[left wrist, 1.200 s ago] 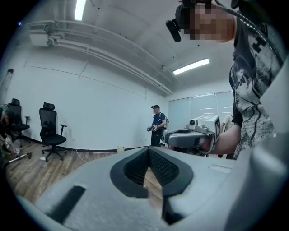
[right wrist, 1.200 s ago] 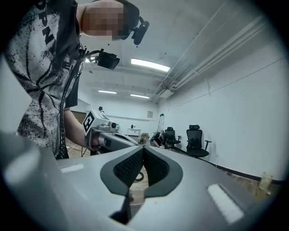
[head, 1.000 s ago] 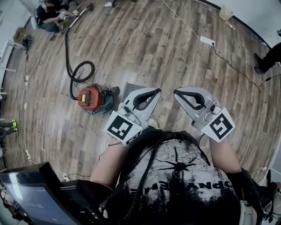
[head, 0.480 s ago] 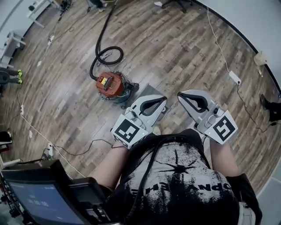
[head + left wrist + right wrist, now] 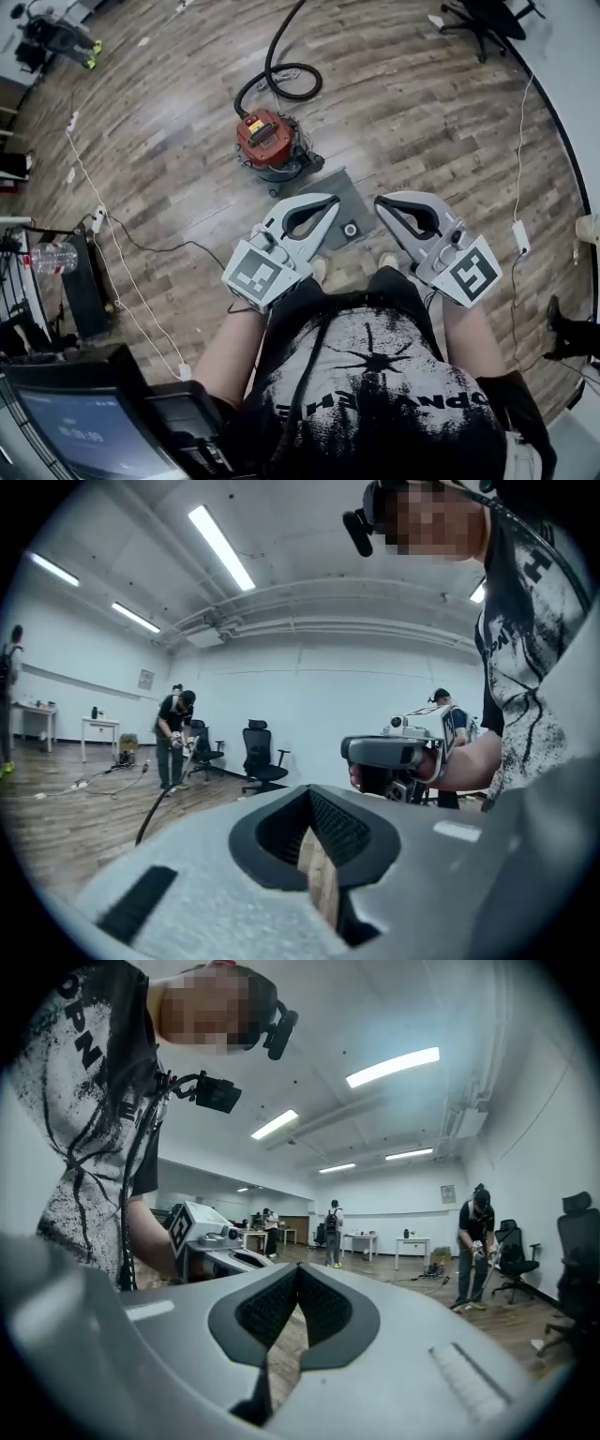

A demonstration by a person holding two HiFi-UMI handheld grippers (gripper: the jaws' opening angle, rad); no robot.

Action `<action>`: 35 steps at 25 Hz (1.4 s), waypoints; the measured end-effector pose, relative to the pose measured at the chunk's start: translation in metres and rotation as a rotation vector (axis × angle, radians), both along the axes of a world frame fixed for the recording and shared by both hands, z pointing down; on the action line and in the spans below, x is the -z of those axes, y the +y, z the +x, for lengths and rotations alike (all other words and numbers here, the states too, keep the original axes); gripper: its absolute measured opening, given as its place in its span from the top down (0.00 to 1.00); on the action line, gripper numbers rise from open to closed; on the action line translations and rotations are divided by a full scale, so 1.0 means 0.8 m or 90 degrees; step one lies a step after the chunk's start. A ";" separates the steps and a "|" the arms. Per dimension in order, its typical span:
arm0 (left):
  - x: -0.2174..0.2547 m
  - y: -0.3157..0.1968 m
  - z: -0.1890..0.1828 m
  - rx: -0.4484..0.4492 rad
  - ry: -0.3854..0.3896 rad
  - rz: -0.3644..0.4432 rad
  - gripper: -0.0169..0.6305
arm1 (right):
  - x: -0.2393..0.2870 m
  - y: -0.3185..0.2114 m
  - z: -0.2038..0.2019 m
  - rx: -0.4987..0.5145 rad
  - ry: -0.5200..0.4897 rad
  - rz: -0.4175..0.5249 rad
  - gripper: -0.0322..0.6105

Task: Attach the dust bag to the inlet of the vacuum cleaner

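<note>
In the head view a red vacuum cleaner (image 5: 267,141) stands on the wood floor, its black hose (image 5: 281,82) coiled behind it. A flat grey dust bag (image 5: 349,214) with a round collar lies on the floor just in front of it, partly hidden by my left gripper. My left gripper (image 5: 333,200) and right gripper (image 5: 378,201) are held level in front of my body, side by side, well above the bag. Both are shut with nothing between the jaws. The left gripper view (image 5: 309,791) shows the right gripper (image 5: 398,753) alongside; the right gripper view (image 5: 298,1267) shows the left gripper (image 5: 208,1241).
A white power strip (image 5: 518,237) and its cable lie at the right, and more cables (image 5: 122,234) run at the left. An office chair (image 5: 480,14) stands far right. A water bottle (image 5: 53,255) and a screen (image 5: 84,427) are at the left. Other people (image 5: 475,1241) work farther off.
The view has swung round: the vacuum cleaner and dust bag moved from the left of the picture to straight ahead of the grippers. Both grippers stayed shut in front of my body.
</note>
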State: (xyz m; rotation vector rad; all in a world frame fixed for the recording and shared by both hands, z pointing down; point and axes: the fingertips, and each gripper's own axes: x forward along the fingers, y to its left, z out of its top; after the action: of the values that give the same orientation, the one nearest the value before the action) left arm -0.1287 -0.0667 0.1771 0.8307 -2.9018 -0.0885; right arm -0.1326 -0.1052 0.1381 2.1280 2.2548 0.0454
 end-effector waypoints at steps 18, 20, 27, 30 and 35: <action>-0.020 0.018 0.031 0.306 -0.010 -0.019 0.97 | -0.044 0.001 -0.018 0.264 -0.023 0.064 0.94; -0.035 0.026 0.035 0.300 -0.002 -0.008 0.97 | -0.052 0.011 -0.013 0.261 -0.025 0.068 0.94; -0.113 0.062 0.020 0.262 0.015 0.024 0.97 | -0.170 0.042 -0.015 0.266 -0.055 0.174 0.94; -0.160 0.080 0.004 0.243 0.009 0.034 0.97 | -0.242 0.061 -0.019 0.265 -0.056 0.206 0.94; -0.262 0.098 -0.031 0.200 0.000 0.025 0.97 | -0.411 0.070 -0.030 0.314 -0.100 0.317 0.85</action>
State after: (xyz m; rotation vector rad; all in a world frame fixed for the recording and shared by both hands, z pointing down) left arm -0.1535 0.0118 0.3866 0.3725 -3.0129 -0.1752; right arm -0.1569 -0.0495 0.4672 2.7384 1.6987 0.7954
